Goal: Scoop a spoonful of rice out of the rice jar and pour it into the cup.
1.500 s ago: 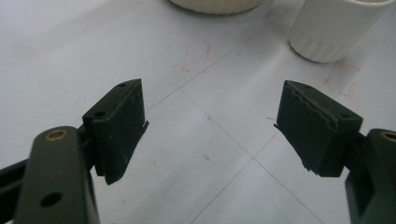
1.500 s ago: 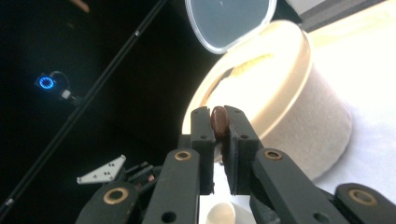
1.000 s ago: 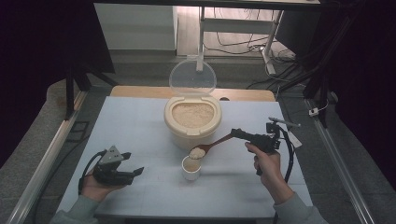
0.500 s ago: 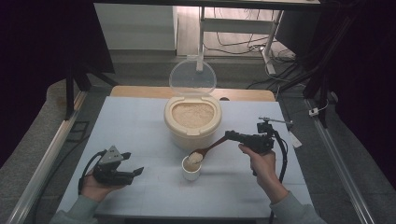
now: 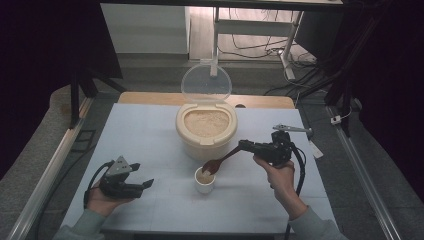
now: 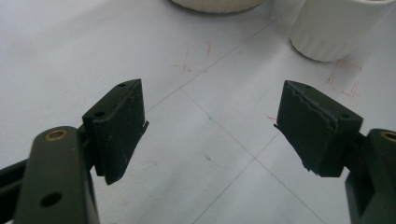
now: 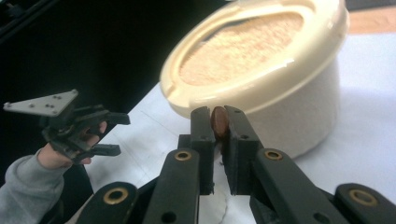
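Right gripper [image 5: 245, 145], held in the person's right hand [image 5: 280, 176], has its fingers [image 7: 201, 135] clamped on the end of a dark brown wooden spoon [image 5: 222, 160]; in the right gripper view the reddish-brown handle end [image 7: 219, 122] sits pinched between the two black pads. The spoon slants down and toward the left from the gripper, its bowl directly over the mouth of a small white ribbed cup [image 5: 204, 181], at or just above the rim; whether it touches the pale grain inside cannot be told. The cup stands on the pale blue-grey surface [image 5: 150, 130], just in front of a cream round plastic tub [image 5: 206, 131] filled near the brim with beige grain, its clear lid [image 5: 205, 85] hinged up at the back. Left gripper [image 5: 142, 177] rests low on the surface at the near left, held in the left hand [image 5: 102, 197], well apart from cup and tub. Its fingers [image 6: 122, 126] stand wide apart with nothing between them, bare surface with thin pencil lines and faint red marks showing in the gap; the base of the white cup [image 6: 334, 28] lies beyond them at upper right in the left gripper view.
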### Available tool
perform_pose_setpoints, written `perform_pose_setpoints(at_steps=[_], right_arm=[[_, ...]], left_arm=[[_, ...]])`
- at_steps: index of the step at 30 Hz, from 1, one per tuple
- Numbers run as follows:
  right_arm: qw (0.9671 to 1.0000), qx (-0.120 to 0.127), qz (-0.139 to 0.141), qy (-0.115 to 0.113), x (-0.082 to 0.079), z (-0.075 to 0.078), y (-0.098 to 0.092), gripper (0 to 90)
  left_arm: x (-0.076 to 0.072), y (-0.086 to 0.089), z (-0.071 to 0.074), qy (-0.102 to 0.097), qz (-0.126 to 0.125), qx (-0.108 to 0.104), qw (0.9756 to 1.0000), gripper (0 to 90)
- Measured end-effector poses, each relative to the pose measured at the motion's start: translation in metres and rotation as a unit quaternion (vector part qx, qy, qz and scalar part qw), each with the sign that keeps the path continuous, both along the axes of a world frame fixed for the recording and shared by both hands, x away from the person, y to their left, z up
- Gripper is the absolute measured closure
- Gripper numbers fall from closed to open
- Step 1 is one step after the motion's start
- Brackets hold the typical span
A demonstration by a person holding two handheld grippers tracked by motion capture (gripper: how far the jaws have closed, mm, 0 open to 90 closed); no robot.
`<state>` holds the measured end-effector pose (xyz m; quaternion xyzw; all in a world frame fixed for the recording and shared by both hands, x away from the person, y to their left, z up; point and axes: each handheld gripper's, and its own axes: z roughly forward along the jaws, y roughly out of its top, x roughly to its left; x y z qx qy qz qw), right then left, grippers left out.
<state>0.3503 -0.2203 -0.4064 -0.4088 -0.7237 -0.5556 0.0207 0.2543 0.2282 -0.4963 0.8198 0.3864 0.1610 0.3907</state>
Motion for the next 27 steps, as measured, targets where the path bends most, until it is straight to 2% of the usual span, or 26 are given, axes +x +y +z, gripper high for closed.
perform_pose_setpoints(at_steps=[3, 5, 9, 17, 23, 27], right_arm=[[0.9997, -0.001, 0.009, -0.023, -0.003, 0.003, 0.000, 83.7], [0.9987, -0.017, 0.015, -0.047, -0.007, 0.007, 0.002, 83.7], [0.9971, -0.029, 0.024, -0.066, -0.011, 0.012, 0.006, 83.7], [0.9978, -0.017, 0.024, -0.060, -0.010, 0.011, 0.004, 83.7], [0.9986, 0.006, 0.017, -0.049, -0.008, 0.011, -0.006, 83.7], [0.9984, 0.015, 0.016, -0.052, -0.009, 0.016, -0.016, 83.7]], left_arm=[[0.000, 0.000, 0.000, 0.000, 0.001, 0.000, 1.0000, 23.4], [0.000, 0.000, 0.000, 0.000, 0.001, 0.001, 1.0000, 23.4], [0.001, 0.000, 0.000, 0.001, 0.001, 0.001, 1.0000, 23.4], [0.001, 0.001, 0.000, 0.000, 0.001, 0.002, 1.0000, 23.4], [0.001, 0.000, -0.001, 0.001, 0.000, 0.001, 1.0000, 23.4], [0.001, 0.000, -0.001, 0.002, 0.000, 0.002, 1.0000, 23.4]])
